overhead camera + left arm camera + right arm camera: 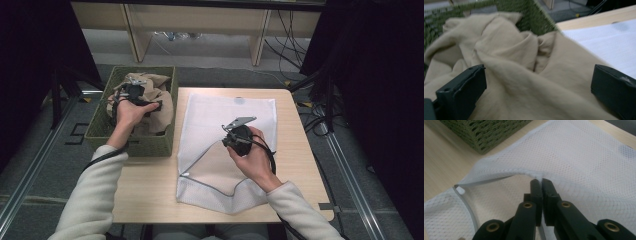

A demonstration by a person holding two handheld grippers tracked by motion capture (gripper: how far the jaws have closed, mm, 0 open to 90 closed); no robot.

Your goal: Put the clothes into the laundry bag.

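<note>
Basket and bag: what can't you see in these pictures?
- Green basket: its bottom is hidden by the beige cloth, high view.
- Beige cloth: blurred in the left gripper view; what garment it is, unclear.
- White mesh bag: the part under the right gripper and hand is covered, high view.

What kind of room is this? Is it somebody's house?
Probably not a house; it looks more like a lab or recording studio. Black curtains hang at the sides, loose cables lie on the floor, and metal rails run beside the wooden table.
</note>
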